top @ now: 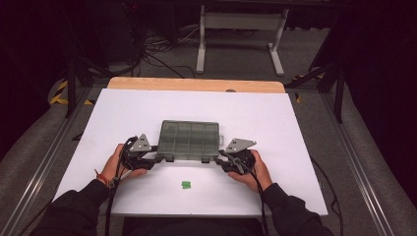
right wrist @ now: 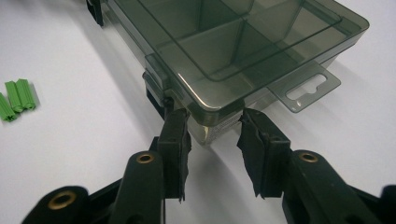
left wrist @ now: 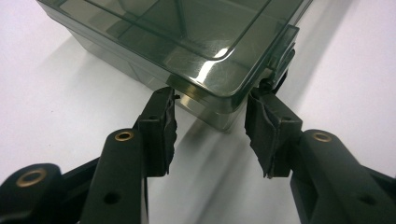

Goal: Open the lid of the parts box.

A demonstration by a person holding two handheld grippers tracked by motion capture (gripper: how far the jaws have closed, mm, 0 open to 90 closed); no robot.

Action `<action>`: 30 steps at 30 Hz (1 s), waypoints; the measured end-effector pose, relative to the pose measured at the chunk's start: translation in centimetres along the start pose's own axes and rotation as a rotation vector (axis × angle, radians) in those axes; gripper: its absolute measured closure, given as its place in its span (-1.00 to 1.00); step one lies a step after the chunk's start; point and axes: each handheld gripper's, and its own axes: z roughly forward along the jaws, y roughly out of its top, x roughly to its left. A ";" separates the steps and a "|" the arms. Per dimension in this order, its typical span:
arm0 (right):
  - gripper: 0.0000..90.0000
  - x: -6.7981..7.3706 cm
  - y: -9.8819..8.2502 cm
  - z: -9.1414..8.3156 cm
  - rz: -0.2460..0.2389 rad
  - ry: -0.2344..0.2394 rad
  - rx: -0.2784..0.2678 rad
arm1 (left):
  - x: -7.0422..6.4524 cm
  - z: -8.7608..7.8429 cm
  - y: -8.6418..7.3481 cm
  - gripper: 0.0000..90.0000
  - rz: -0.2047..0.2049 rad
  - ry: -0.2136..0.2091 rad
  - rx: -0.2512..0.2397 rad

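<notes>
Centrally on the white table [top: 295, 128], a smoky, see-through compartment box [top: 189, 139] is lying flat with its lid closed, and a person is holding a gripper at each of its two near corners. The left gripper [top: 158, 158] is meeting the near-left corner and the right gripper [top: 220, 158] the near-right one — each is straddling its corner rather than a straight edge.

From the left gripper view, the pads [left wrist: 164, 122] are resting against the box's corner, one on each side, so the jaws are pinching the corner of the box [left wrist: 205, 60]. The right gripper view is showing the same: its pads [right wrist: 176, 135] are bearing on the corner of the box [right wrist: 219, 60], beside the front latch [right wrist: 156, 74], with a hang tab [right wrist: 306, 91] sticking out on the far side.

A few small green plugs [top: 186, 185] are lying on the table near the person, well apart from the box.

The step in hand seems to be steadying or lifting the box. Doing it well probably means keeping both grips even and the box level — a corner hold can slip if one side is squeezing harder. Staying clear of the latch should avoid popping the lid.
</notes>
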 end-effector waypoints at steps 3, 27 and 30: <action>0.40 0.0 0.0 0.0 -0.001 -0.001 0.000 | 0.0 0.0 0.0 0.22 -0.004 0.000 0.000; 0.46 0.0 -0.2 -0.2 0.006 0.014 -0.015 | 0.1 0.0 -0.1 0.31 -0.011 0.001 0.009; 0.46 -0.1 -0.3 -0.1 0.016 0.022 -0.020 | 0.1 0.0 -0.1 0.32 -0.012 0.000 0.010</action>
